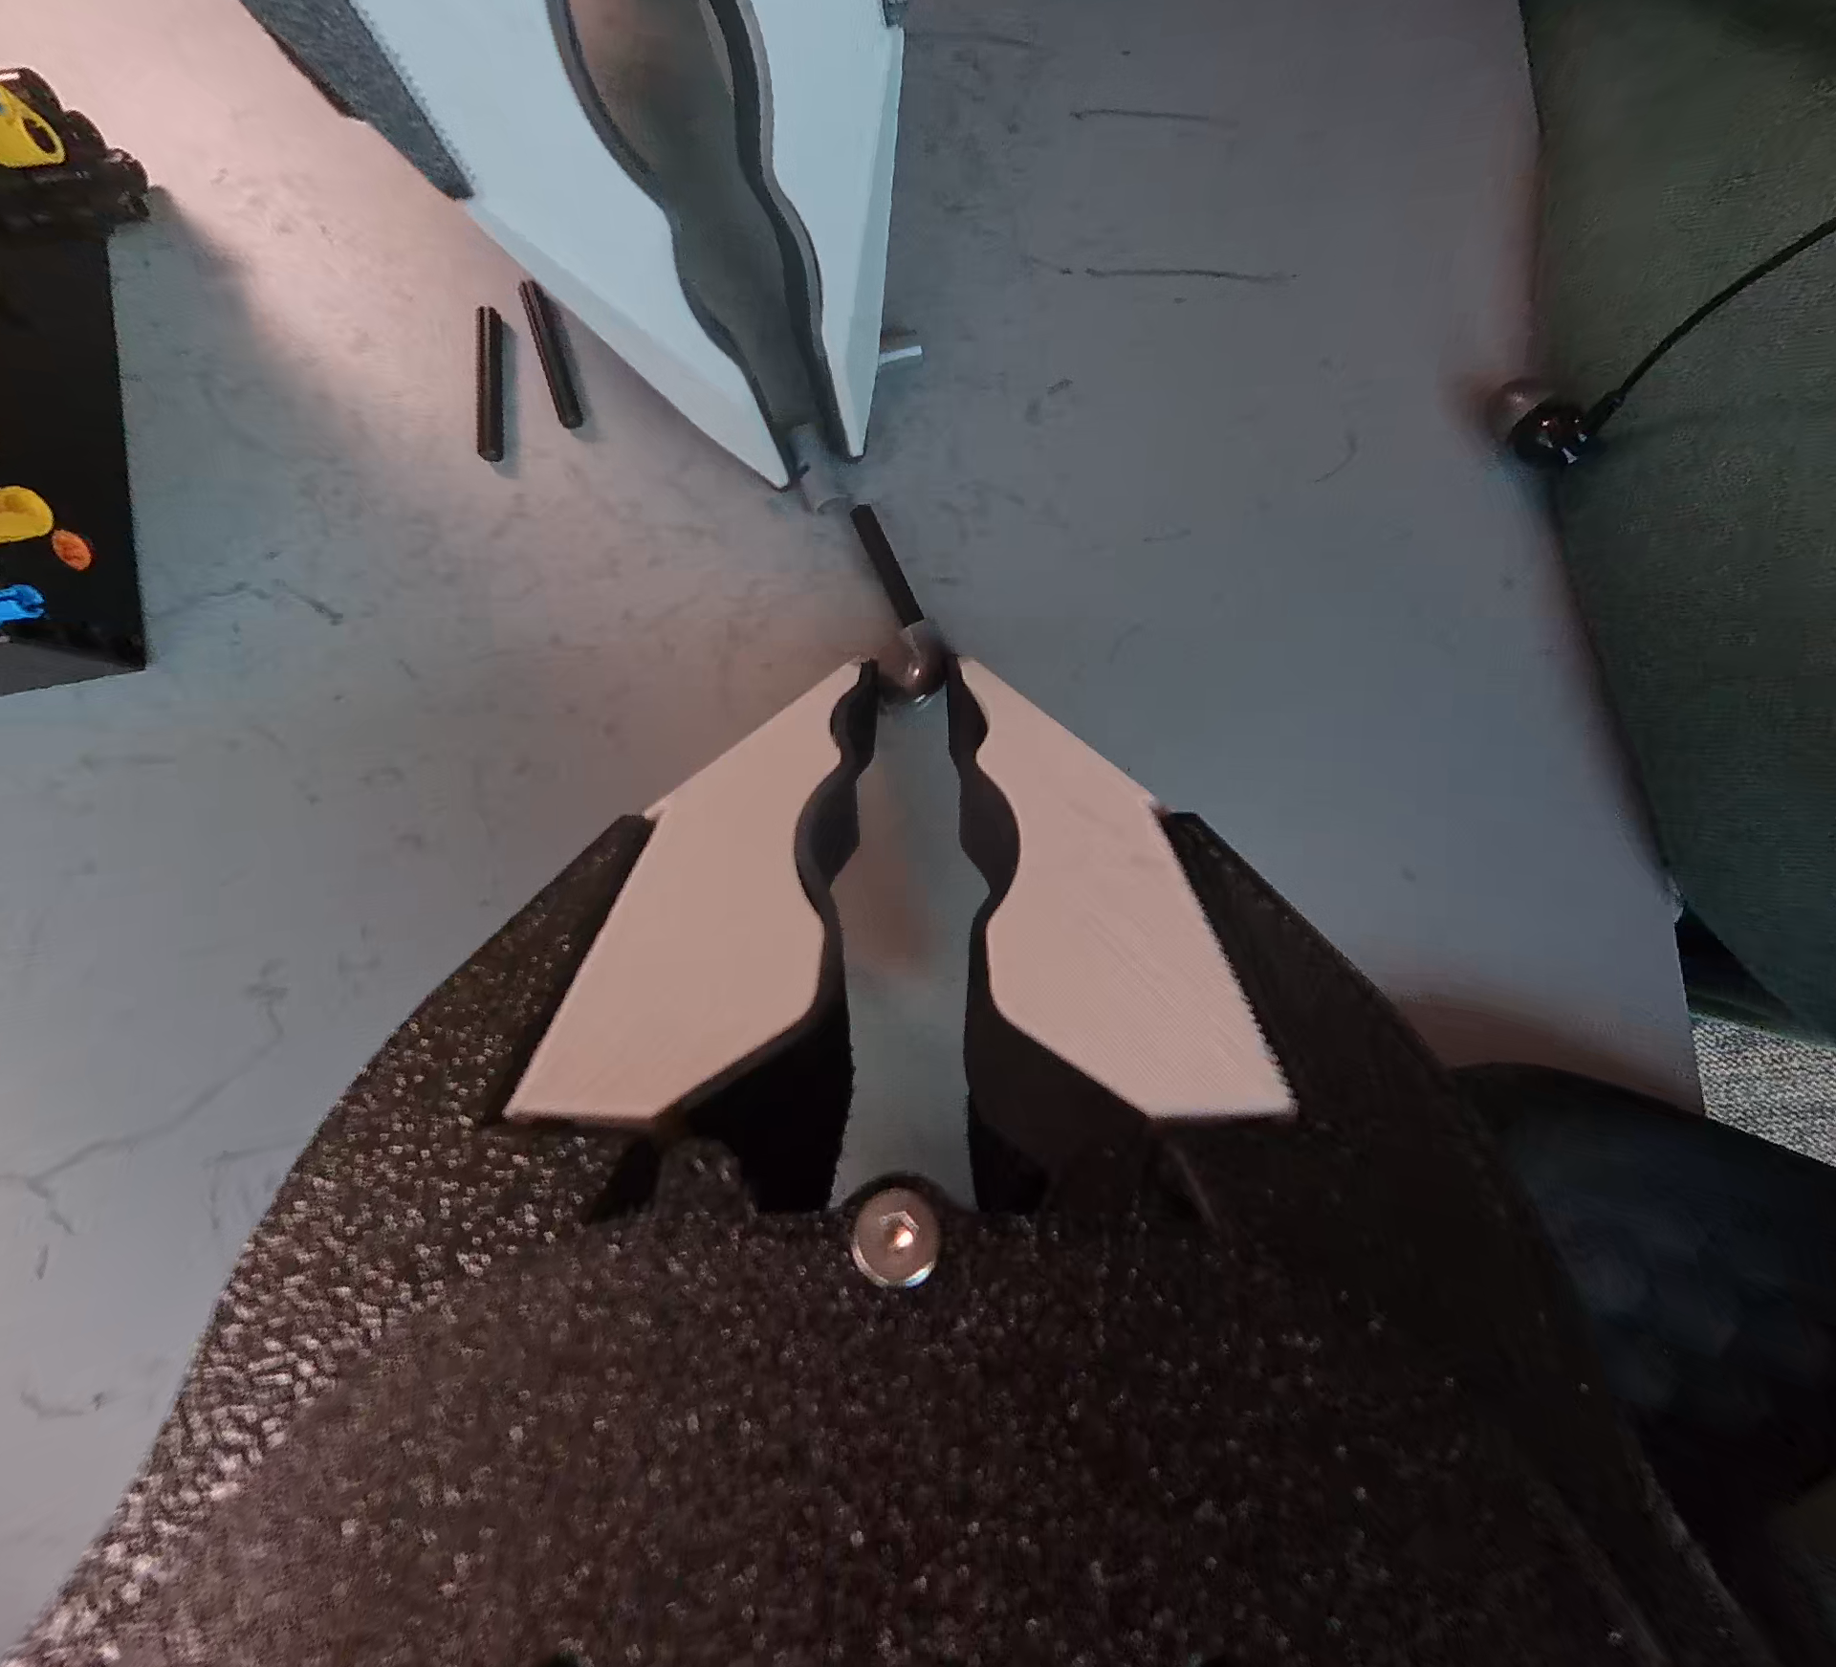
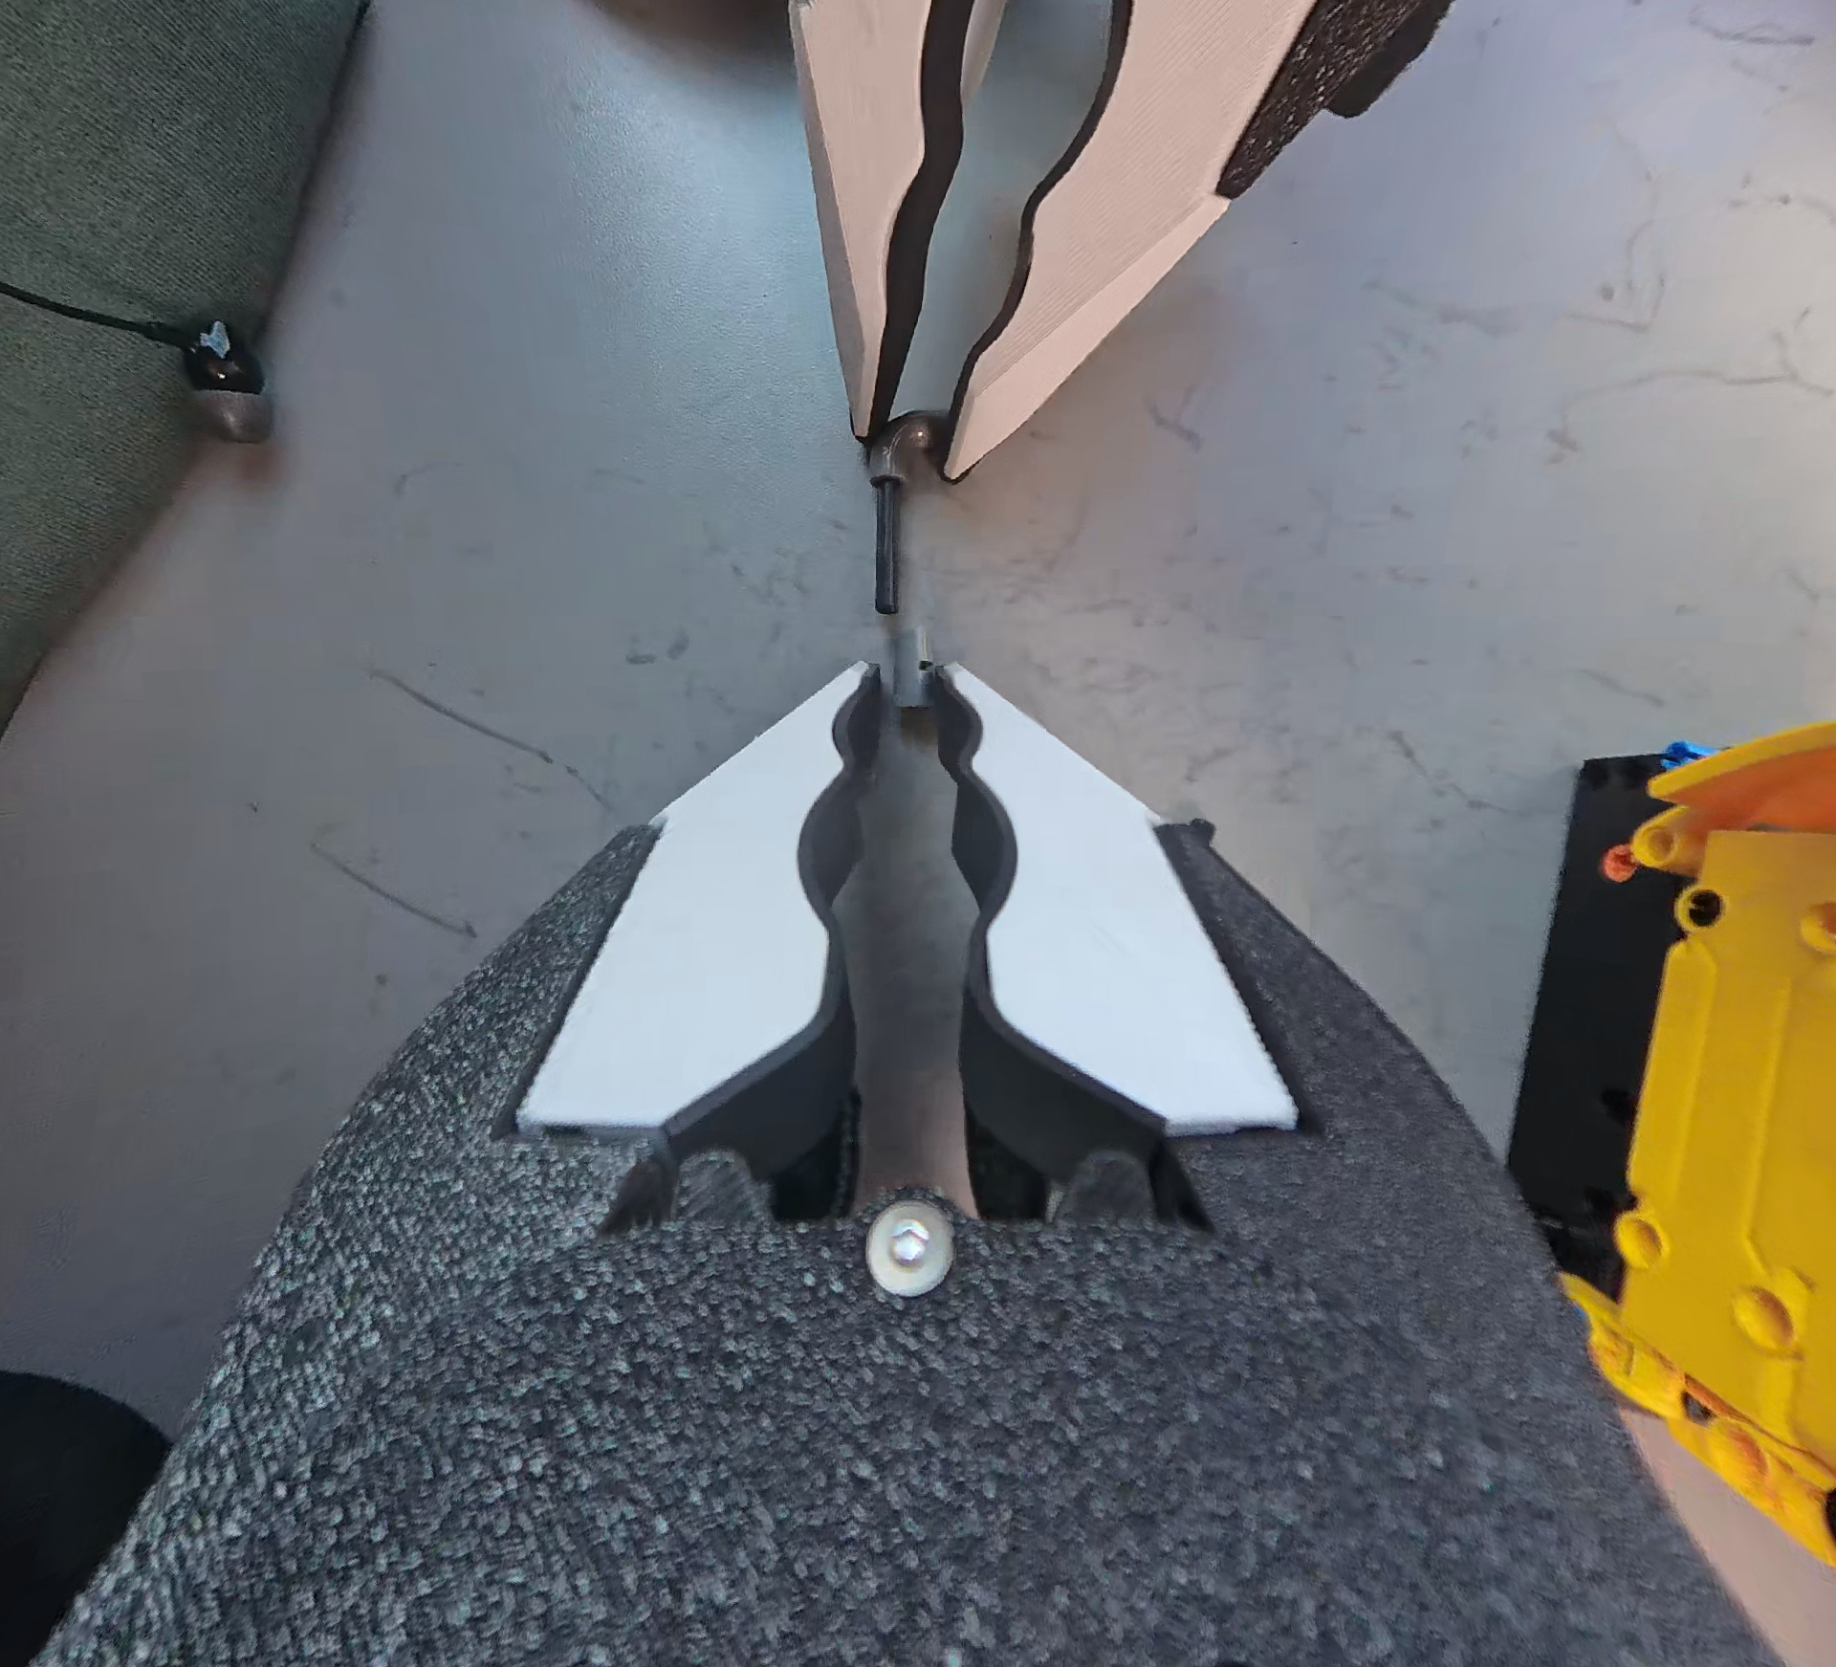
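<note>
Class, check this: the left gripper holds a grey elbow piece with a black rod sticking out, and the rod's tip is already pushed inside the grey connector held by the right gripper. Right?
Not quite. The black rod stops short of the grey connector; the right wrist view shows a gap. The rest stands: left gripper holds the grey elbow piece, right gripper the connector.

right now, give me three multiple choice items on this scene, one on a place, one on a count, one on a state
1. Where does the black pin sit?
A. sticking out of the grey elbow piece in the left tool
B. in the yellow toy
C. on the green seat

2. How many loose black pins lie on the table beside the right tool?
A. none
B. two
C. five

3. What is the state of the right tool?
A. wide open, empty
B. shut on a small grey connector
C. lying flat on the table

Answers: 1 A, the pin juts from the gripped elbow. 2 B, two lie side by side. 3 B, its tips pinch the connector.
</note>
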Demonstrator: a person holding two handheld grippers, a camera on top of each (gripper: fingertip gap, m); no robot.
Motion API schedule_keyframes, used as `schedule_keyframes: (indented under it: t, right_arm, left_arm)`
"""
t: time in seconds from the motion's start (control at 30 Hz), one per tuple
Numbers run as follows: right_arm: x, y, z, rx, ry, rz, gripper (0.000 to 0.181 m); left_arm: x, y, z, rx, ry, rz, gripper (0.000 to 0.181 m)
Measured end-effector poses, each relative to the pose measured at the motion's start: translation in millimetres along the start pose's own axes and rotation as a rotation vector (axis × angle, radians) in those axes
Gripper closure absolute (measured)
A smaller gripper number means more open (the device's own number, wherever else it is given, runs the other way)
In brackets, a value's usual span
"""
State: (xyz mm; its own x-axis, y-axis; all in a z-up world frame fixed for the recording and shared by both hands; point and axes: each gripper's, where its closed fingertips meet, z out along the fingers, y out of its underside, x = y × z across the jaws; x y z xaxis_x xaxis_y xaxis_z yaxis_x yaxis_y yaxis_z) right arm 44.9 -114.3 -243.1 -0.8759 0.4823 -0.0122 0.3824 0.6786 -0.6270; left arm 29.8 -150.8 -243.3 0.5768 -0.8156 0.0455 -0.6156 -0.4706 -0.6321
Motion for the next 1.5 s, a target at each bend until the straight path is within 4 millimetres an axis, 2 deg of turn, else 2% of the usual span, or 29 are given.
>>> schedule_keyframes:
  t: [0.27,0.6,0.73,1.0,1.03,1.1,1.13,1.4,1.5]
  right_arm:
    - [-5.0,1.9,-1.5,-0.019,0.009,0.058,0.174]
    - [-6.5,1.8,-1.1,-0.047,-0.015,0.134,0.174]
    - [-11.2,-3.8,0.2,-0.040,-0.036,0.142,0.174]
    - [-13.5,-2.3,2.0,-0.070,-0.034,0.201,0.174]
    - [-14.2,-2.8,1.8,-0.068,-0.036,0.219,0.174]
    - [-18.7,-16.3,0.8,0.011,-0.095,0.326,0.174]
    - [-19.3,-15.1,1.9,0.003,-0.107,0.361,0.174]
    - [-18.3,-10.9,7.5,-0.008,-0.050,0.359,0.174]
    - [-19.3,-10.8,4.0,-0.010,-0.021,0.307,0.160]
  left_arm:
    - [-5.0,-1.4,0.9,0.001,-0.033,0.021,0.169]
    - [-1.4,-4.7,3.6,-0.007,-0.049,0.092,0.169]
    - [0.3,-8.0,4.2,-0.001,-0.046,0.096,0.169]
    - [0.8,-10.5,7.6,0.021,-0.024,0.090,0.169]
    - [0.7,-11.5,8.6,0.026,-0.026,0.091,0.169]
    - [4.2,-18.6,9.6,0.056,-0.015,0.102,0.169]
    - [4.5,-19.7,10.3,0.054,-0.022,0.112,0.169]
    - [4.4,-16.9,14.4,0.039,-0.010,0.092,0.169]
    - [8.0,-17.9,15.7,0.044,0.005,0.096,0.169]
